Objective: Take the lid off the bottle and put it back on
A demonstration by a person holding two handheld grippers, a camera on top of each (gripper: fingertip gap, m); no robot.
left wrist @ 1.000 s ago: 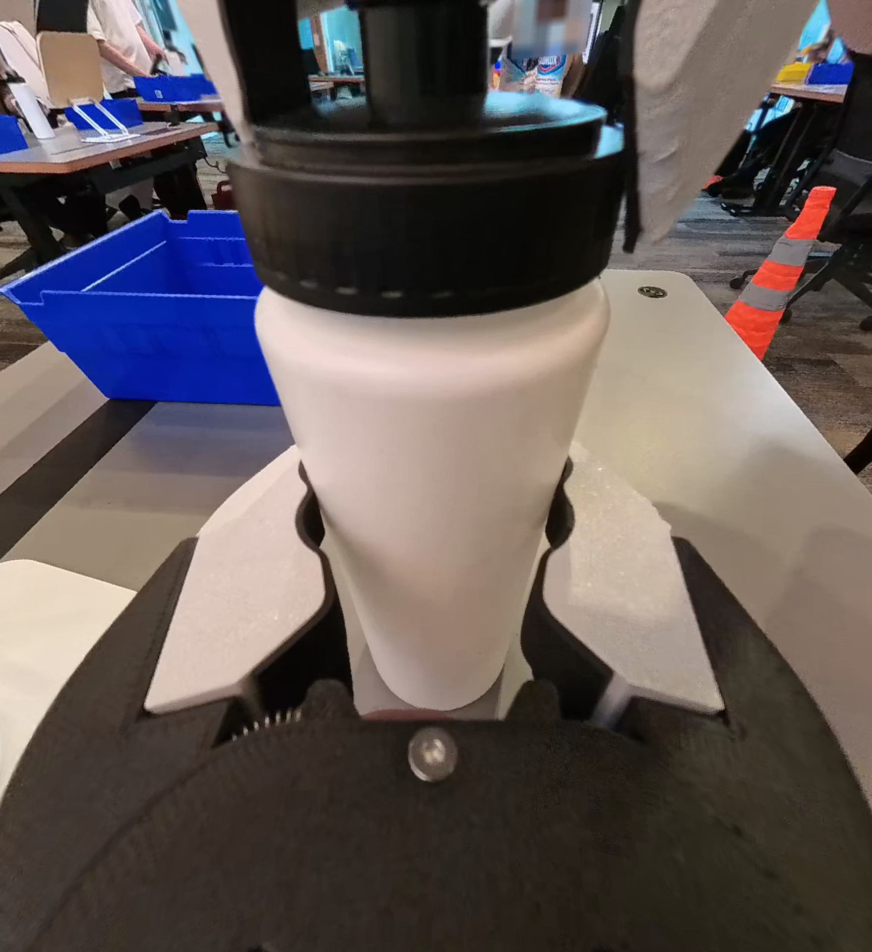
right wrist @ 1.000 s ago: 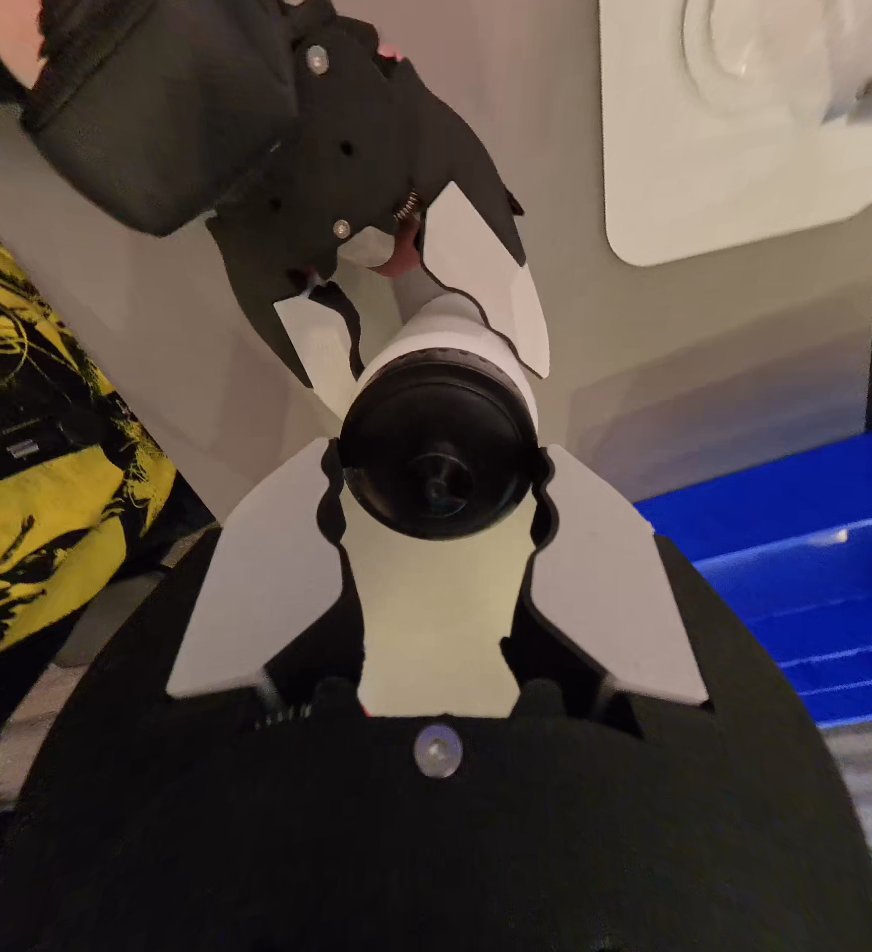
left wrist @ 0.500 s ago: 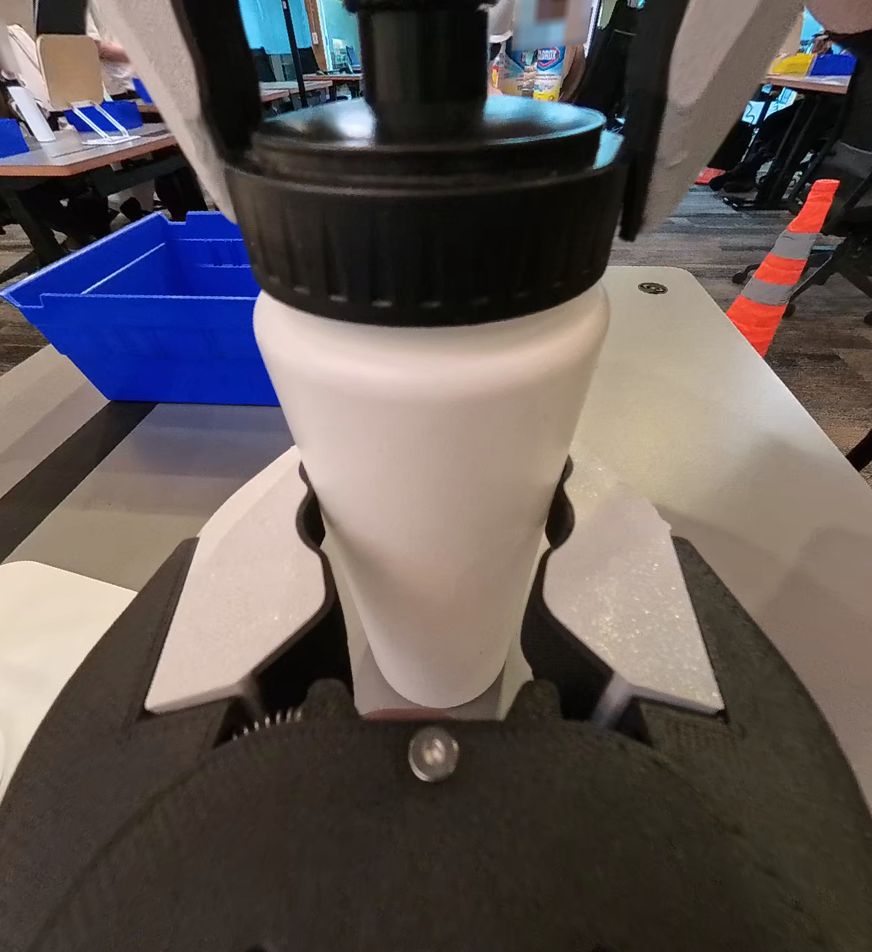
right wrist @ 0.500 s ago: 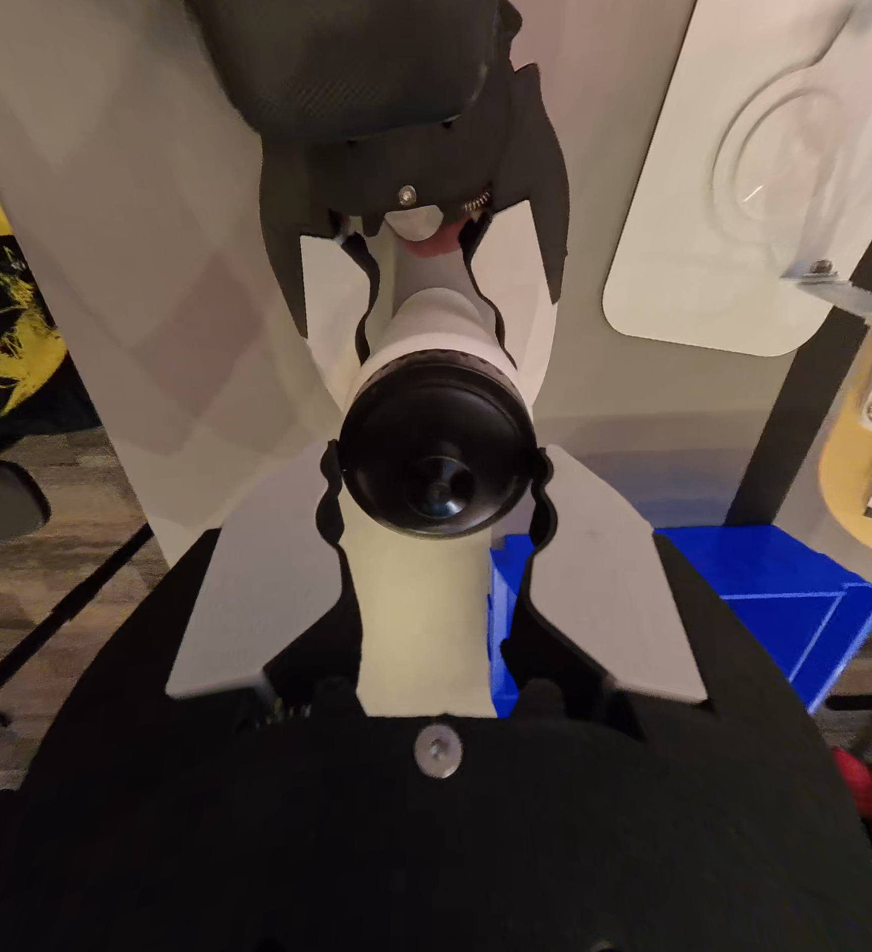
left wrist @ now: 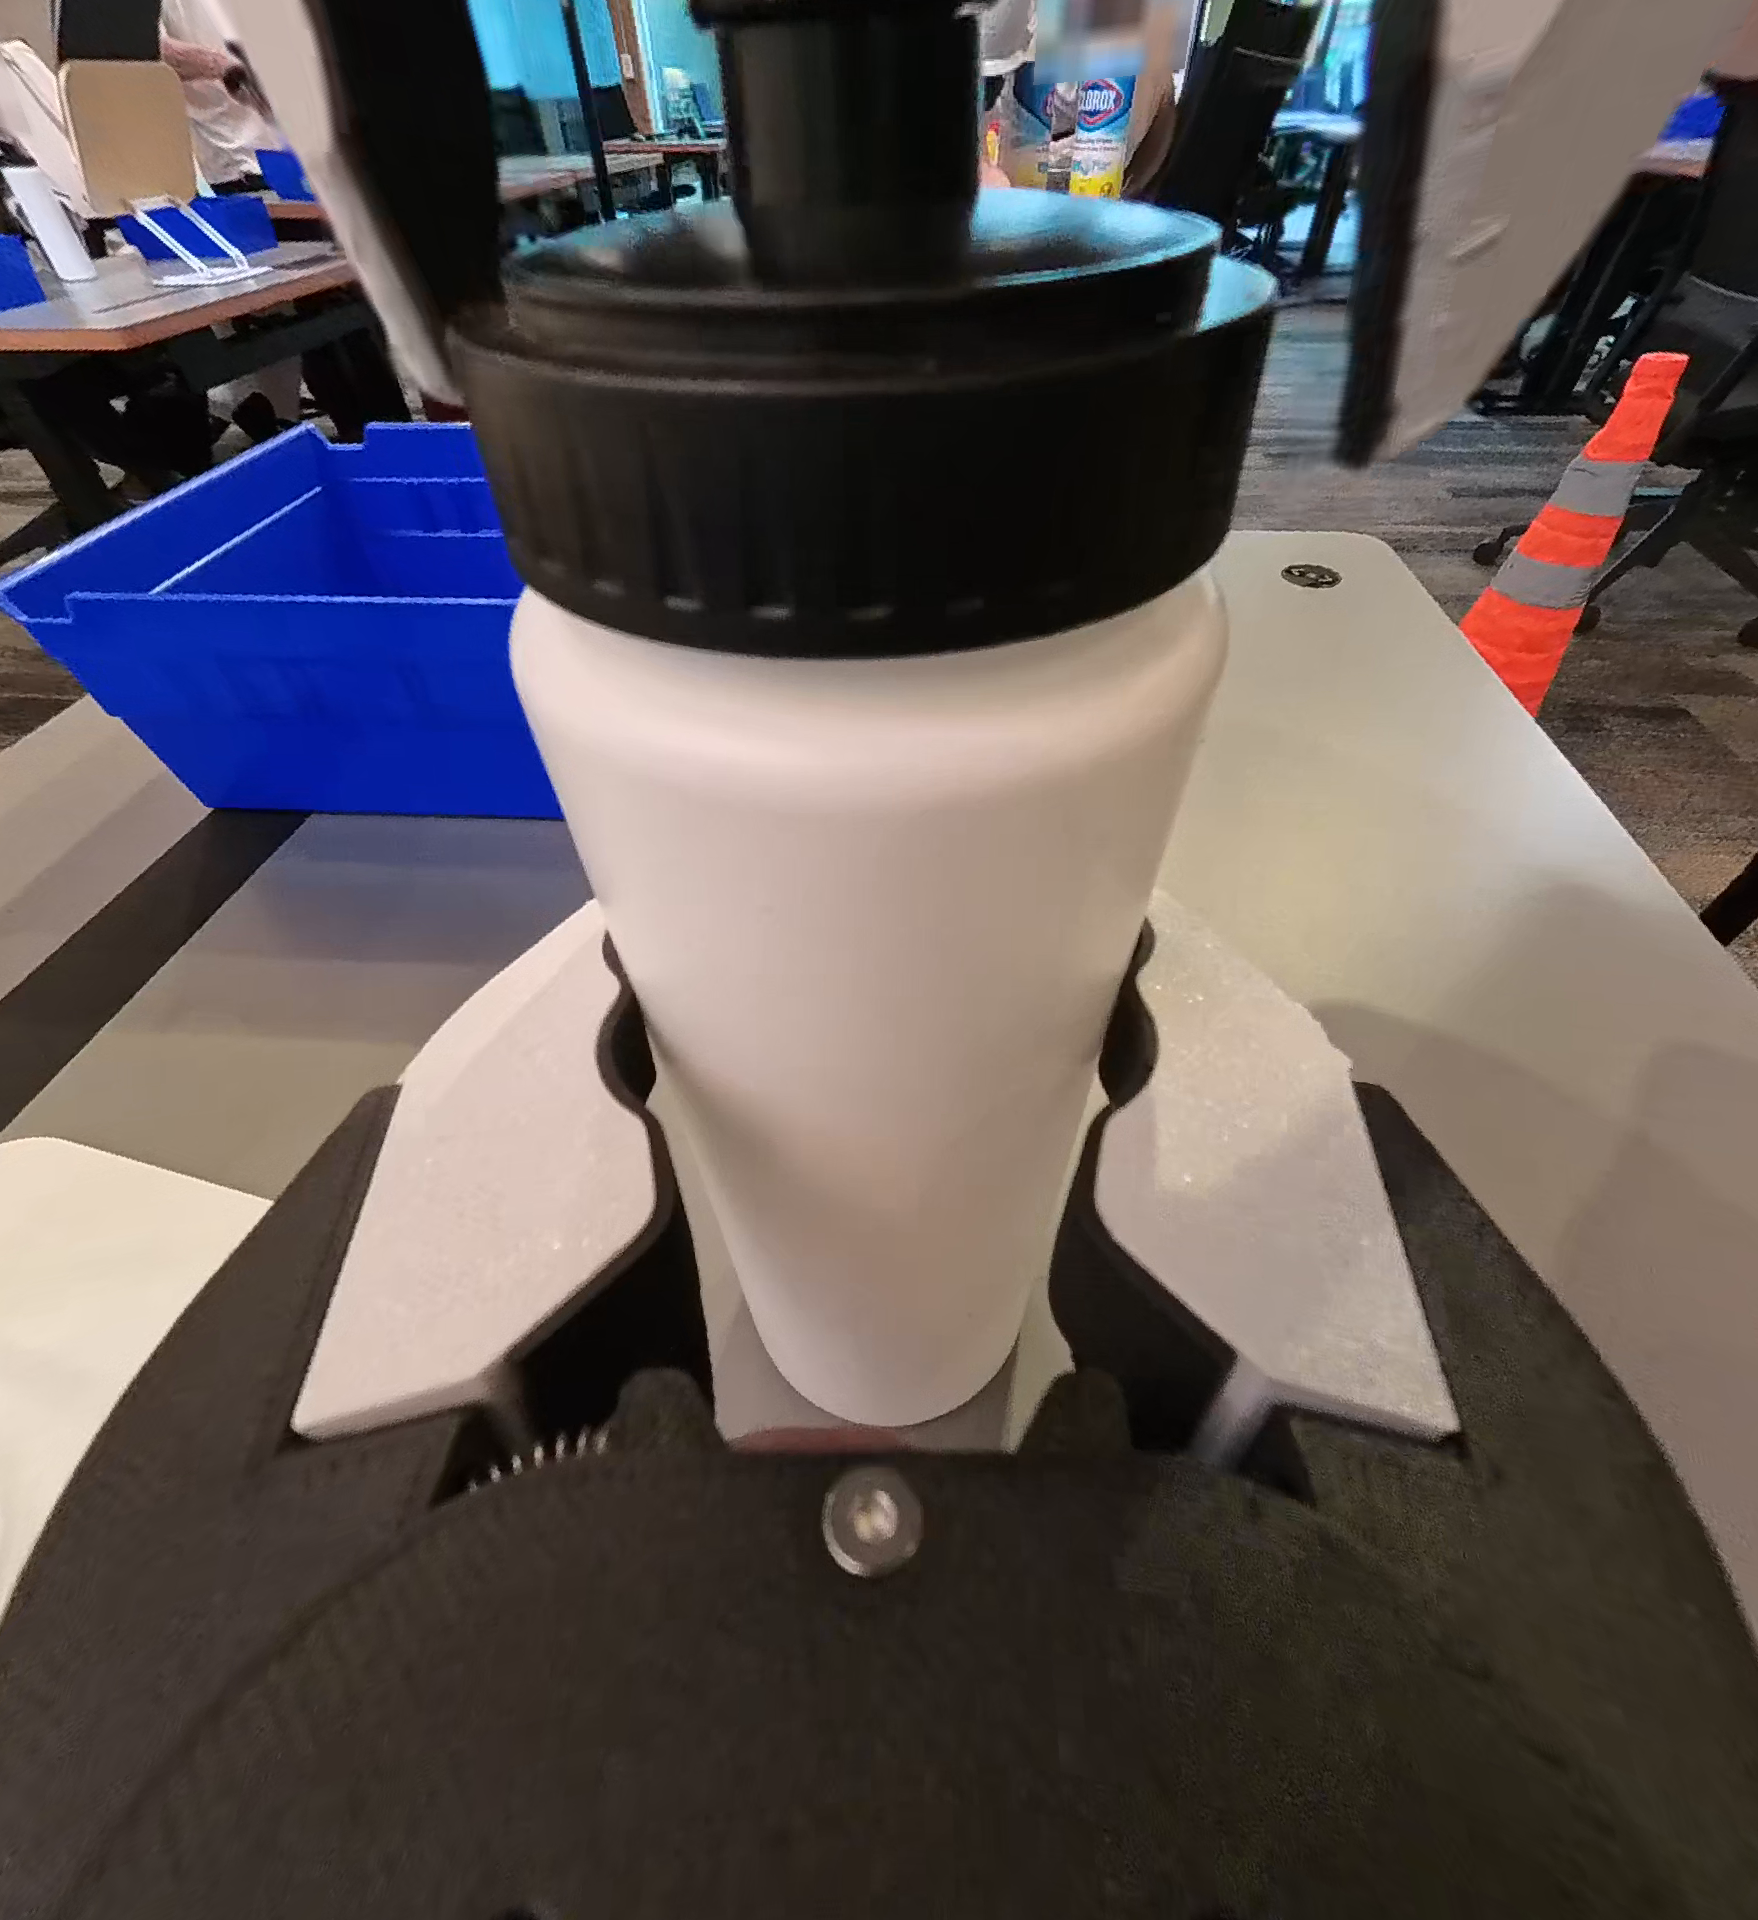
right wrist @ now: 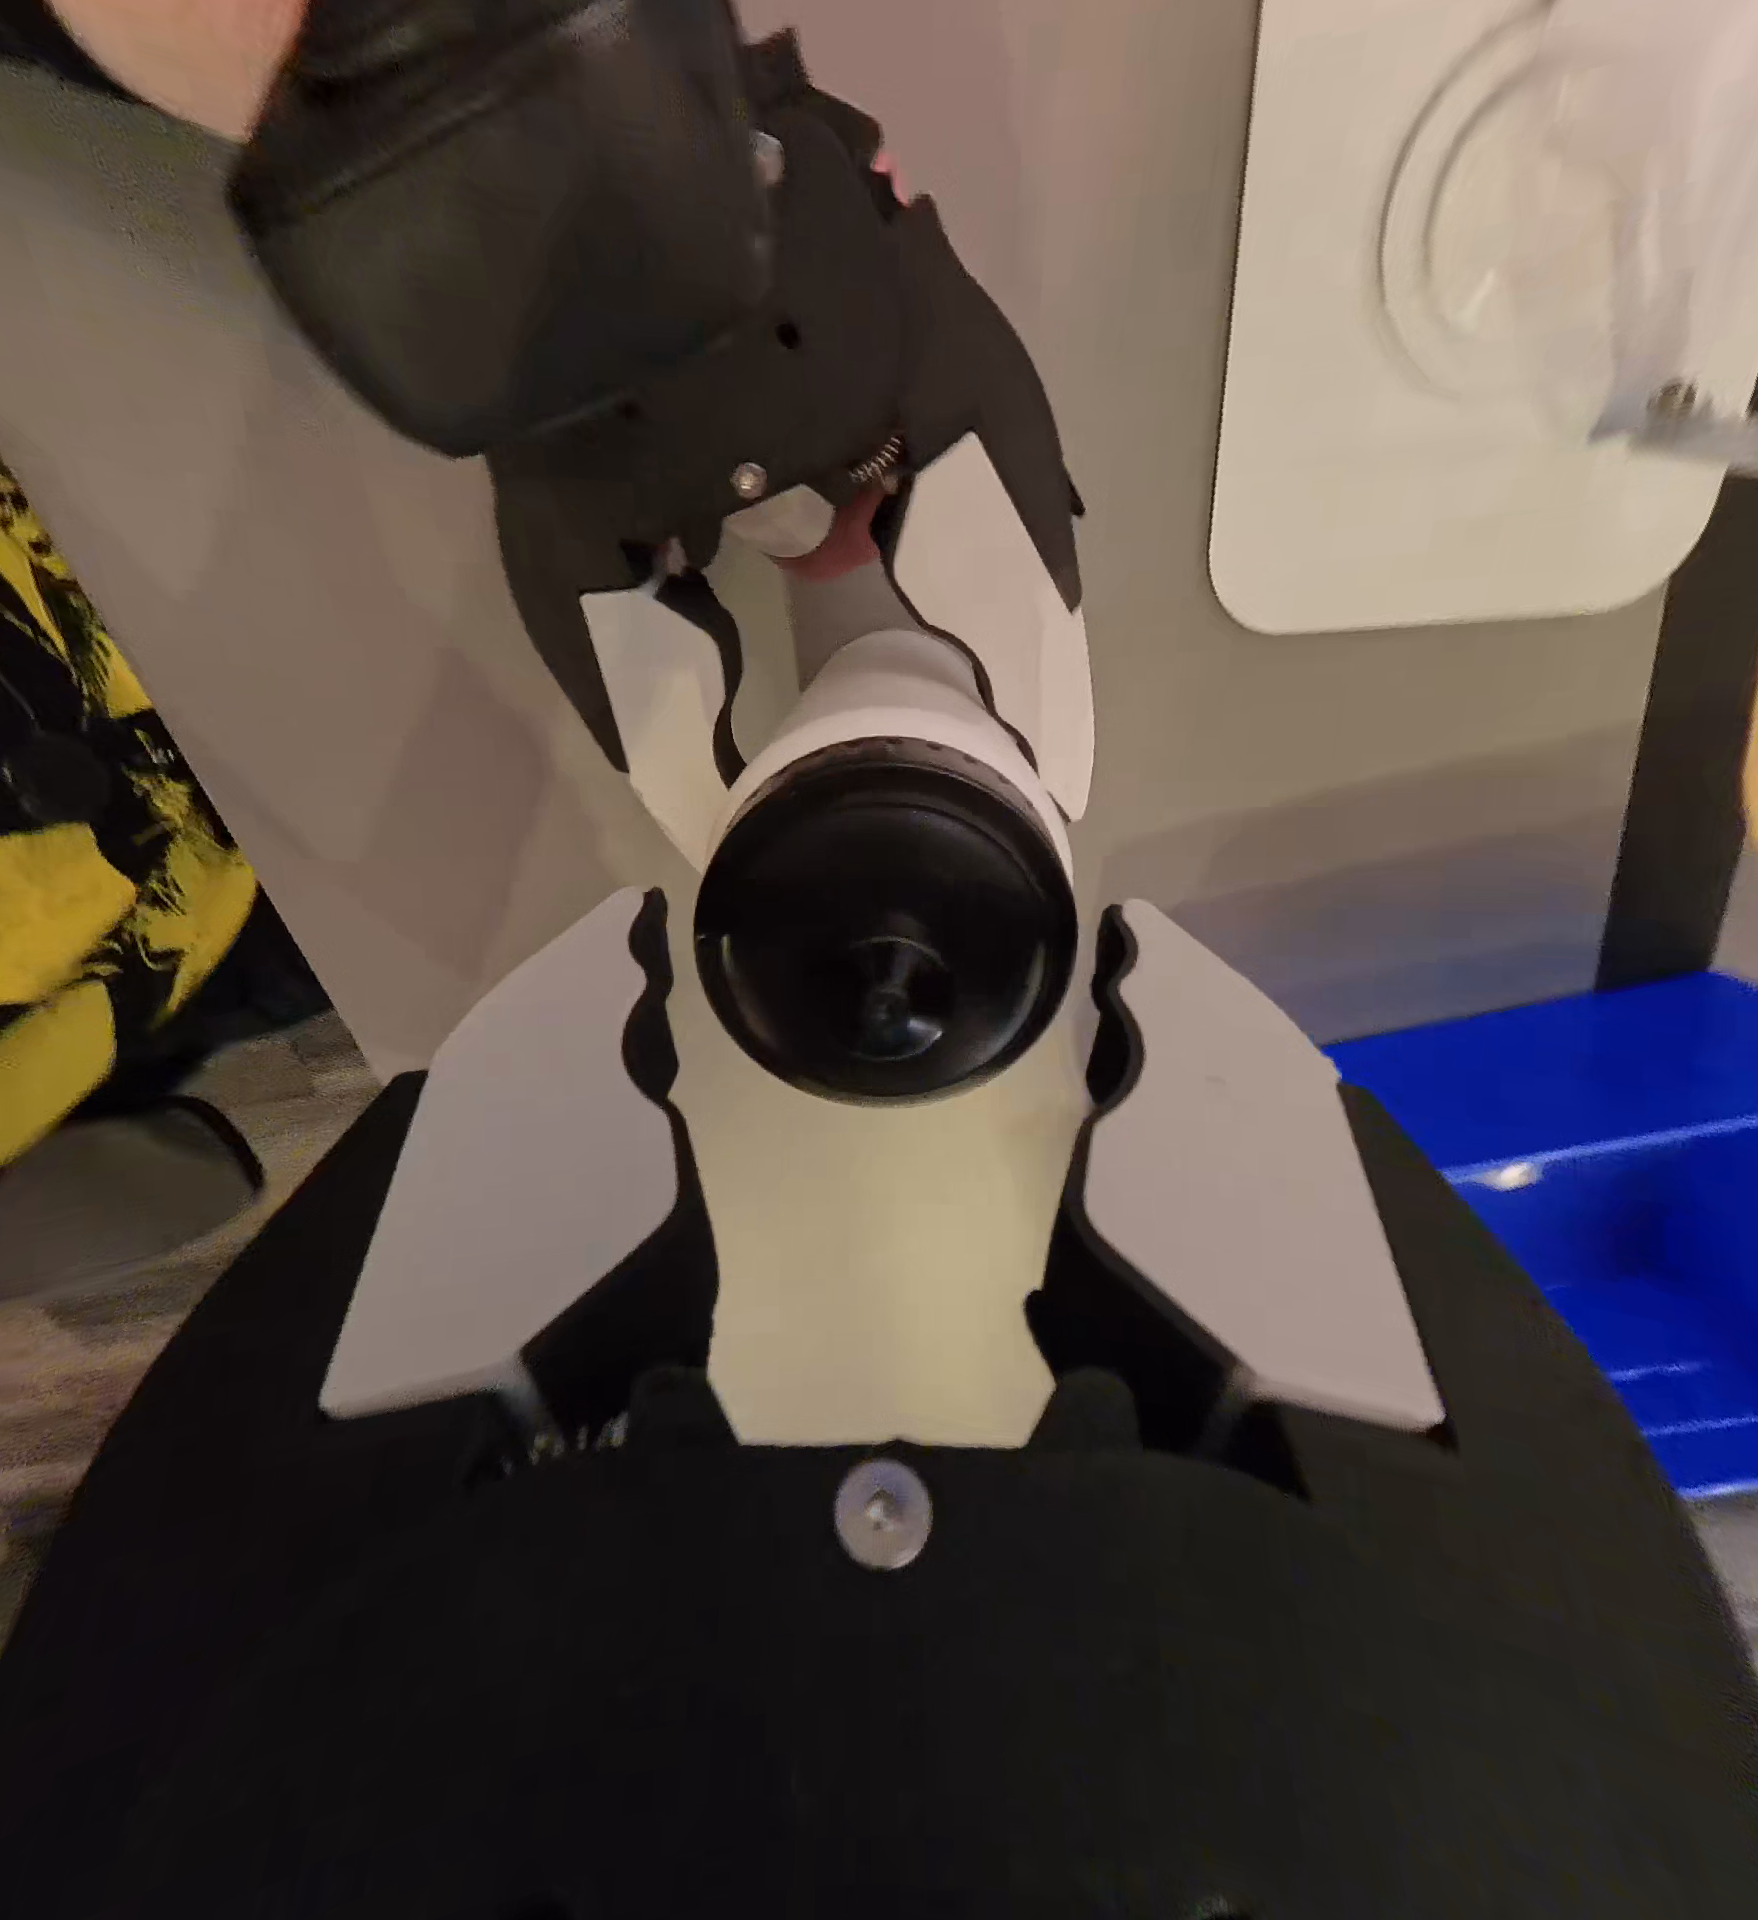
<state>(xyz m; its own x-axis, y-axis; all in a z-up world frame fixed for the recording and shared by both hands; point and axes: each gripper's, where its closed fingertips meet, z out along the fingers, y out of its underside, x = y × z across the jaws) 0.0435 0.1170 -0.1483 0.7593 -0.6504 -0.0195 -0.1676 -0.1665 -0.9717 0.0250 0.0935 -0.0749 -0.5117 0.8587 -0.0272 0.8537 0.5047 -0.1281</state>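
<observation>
The white bottle (left wrist: 875,935) fills the middle of the left wrist view, upright, with its narrow lower body clenched between the fingers of the left gripper (left wrist: 875,1049); the scalloped black pads press against both flanks of the body. Its black ribbed lid (left wrist: 854,499) sits screwed down on the shoulder in the upper centre of that frame, a spout rising from its top. In the right wrist view, which looks down the bottle's axis, the same lid (right wrist: 885,935) is a dark disc in the centre, and the right gripper (right wrist: 880,997) stands released around it: a pale gap shows on each side between the lid's rim and the fingers, so nothing is gripped there. The white fingers (left wrist: 1498,208) of that gripper hang blurred at the upper corners of the left view. Behind lie a grey table (left wrist: 1426,935), a blue bin (left wrist: 283,665) at mid left, and an orange traffic cone (left wrist: 1571,540) at the right edge. The bottle looks like stiff, smooth plastic, probably light, and its tapering matte wall could slide or twist in the left grip once torque comes on, so that hold wants to be firm. The lid's vertical ribs are the natural purchase; closing squarely on the ribbed rim, not the glossy dome or spout, seems best.
</observation>
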